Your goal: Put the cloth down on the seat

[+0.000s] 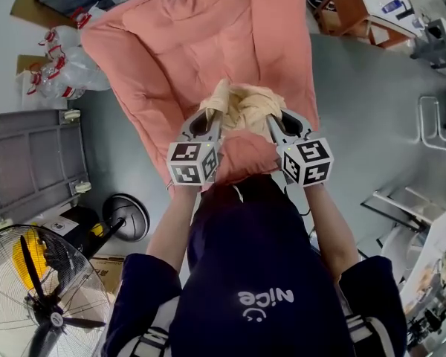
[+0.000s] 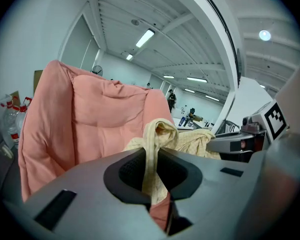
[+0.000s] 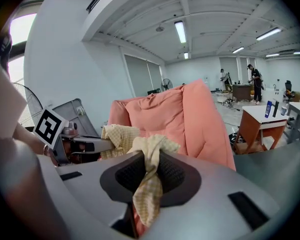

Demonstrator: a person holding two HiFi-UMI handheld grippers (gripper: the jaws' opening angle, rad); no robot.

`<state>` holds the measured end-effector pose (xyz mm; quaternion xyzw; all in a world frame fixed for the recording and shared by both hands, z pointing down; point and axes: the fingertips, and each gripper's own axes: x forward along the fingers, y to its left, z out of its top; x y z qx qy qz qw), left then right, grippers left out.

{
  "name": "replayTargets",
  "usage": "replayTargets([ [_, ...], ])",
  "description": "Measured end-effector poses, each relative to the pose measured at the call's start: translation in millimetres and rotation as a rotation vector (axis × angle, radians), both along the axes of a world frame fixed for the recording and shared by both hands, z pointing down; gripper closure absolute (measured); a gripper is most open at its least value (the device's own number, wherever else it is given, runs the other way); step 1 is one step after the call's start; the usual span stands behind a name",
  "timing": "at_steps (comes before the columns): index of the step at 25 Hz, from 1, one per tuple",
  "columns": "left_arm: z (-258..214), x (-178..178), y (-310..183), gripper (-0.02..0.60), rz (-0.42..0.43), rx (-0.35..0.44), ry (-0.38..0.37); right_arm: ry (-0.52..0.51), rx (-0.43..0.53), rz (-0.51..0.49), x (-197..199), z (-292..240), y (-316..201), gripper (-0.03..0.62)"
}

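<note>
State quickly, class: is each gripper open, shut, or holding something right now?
Left gripper: shut on the yellow cloth, a fold pinched between its jaws.
Right gripper: shut on the same yellow cloth.

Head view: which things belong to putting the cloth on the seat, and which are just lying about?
Job: cloth, pinched by the left gripper and the right gripper; pink seat.
Lying about: fan, bottles, cart, table.
</note>
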<state>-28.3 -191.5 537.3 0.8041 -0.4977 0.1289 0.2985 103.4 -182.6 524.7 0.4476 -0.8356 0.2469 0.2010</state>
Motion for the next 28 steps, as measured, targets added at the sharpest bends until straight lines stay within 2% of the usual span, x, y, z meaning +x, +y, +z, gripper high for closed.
replayTargets([
  [5, 63, -8, -6, 0.523, -0.038, -0.149, -0.032, 0.044, -0.115, -0.040, -9, 54, -10, 0.514],
  [8, 90, -15, -9, 0.523, -0.069, -0.211, -0.045, 0.061, -0.176, -0.056, -13, 83, -13, 0.514],
  [13, 121, -17, -15, 0.523, -0.093, -0.263, -0.068, 0.074, -0.249, -0.059, -14, 120, -19, 0.514],
  [22, 189, -21, -14, 0.523, -0.108, -0.353, -0.074, 0.073, -0.339, 0.001, -23, 185, -33, 0.514],
  [28, 228, -34, -9, 0.523, -0.112, -0.404, -0.096, 0.090, -0.402, -0.018, -39, 231, -22, 0.514],
])
